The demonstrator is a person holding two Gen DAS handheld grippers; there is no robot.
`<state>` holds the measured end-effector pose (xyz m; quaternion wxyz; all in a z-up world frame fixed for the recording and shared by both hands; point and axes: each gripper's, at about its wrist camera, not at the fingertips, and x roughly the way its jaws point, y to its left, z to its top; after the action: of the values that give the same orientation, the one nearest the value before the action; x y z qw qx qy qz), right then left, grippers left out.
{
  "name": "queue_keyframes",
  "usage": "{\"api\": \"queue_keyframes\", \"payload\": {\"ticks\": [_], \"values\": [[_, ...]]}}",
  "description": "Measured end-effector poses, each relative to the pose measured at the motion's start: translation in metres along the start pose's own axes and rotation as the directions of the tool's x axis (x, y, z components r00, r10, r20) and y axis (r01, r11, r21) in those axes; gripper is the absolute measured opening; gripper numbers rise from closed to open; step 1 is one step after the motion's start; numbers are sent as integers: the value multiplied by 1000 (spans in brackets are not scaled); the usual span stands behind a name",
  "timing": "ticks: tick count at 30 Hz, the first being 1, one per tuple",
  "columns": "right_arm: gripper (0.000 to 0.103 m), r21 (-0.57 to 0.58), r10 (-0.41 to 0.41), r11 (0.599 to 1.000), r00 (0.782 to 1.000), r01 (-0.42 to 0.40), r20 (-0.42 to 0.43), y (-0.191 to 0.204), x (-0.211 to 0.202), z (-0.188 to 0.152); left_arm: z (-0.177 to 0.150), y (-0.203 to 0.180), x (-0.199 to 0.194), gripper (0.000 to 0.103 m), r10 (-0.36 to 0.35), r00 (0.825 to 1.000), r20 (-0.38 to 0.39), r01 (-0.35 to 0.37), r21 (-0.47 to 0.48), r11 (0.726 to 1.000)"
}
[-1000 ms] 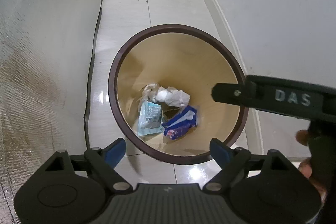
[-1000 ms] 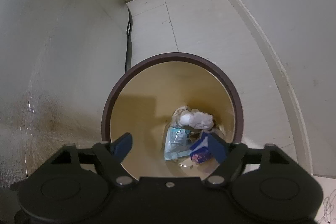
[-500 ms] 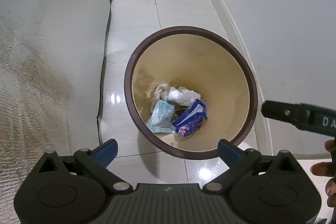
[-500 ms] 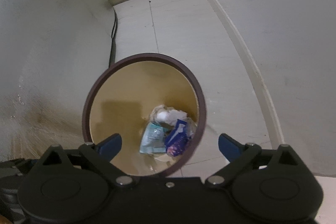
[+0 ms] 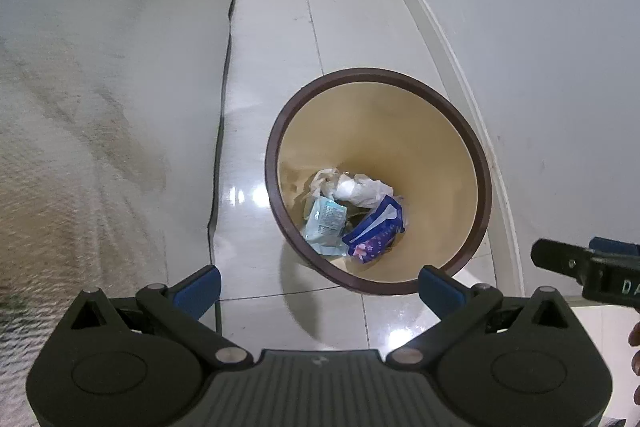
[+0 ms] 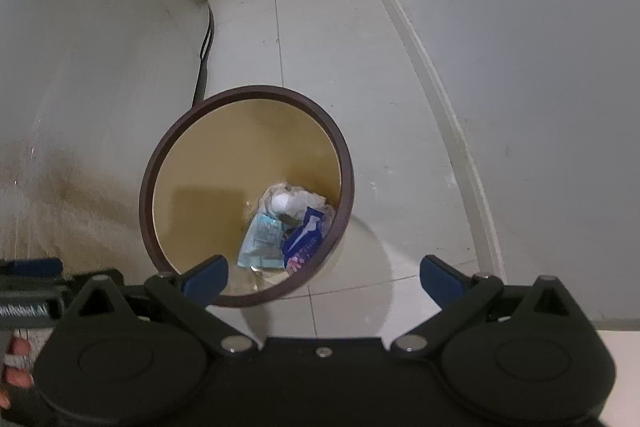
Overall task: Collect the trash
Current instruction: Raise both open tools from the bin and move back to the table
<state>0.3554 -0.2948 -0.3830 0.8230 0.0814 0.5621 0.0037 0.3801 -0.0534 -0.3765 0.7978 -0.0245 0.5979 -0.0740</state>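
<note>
Trash (image 5: 352, 211): crumpled white, pale-blue and dark-blue wrappers in bin (image 5: 478, 163).

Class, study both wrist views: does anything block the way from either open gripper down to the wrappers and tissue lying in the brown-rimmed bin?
Nothing visible does. The brown-rimmed, tan-lined bin has no lid, and the crumpled white tissue, pale blue packet and dark blue wrapper lie exposed at its bottom.
</note>
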Motion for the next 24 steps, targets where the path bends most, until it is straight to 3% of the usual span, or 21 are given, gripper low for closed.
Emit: {"api": "queue_keyframes", "payload": {"ticks": [24], "values": [[103, -75, -33, 996, 995, 40, 89, 24, -94, -23, -46, 7, -95, 103, -9, 993, 122, 13, -26, 1000]]}}
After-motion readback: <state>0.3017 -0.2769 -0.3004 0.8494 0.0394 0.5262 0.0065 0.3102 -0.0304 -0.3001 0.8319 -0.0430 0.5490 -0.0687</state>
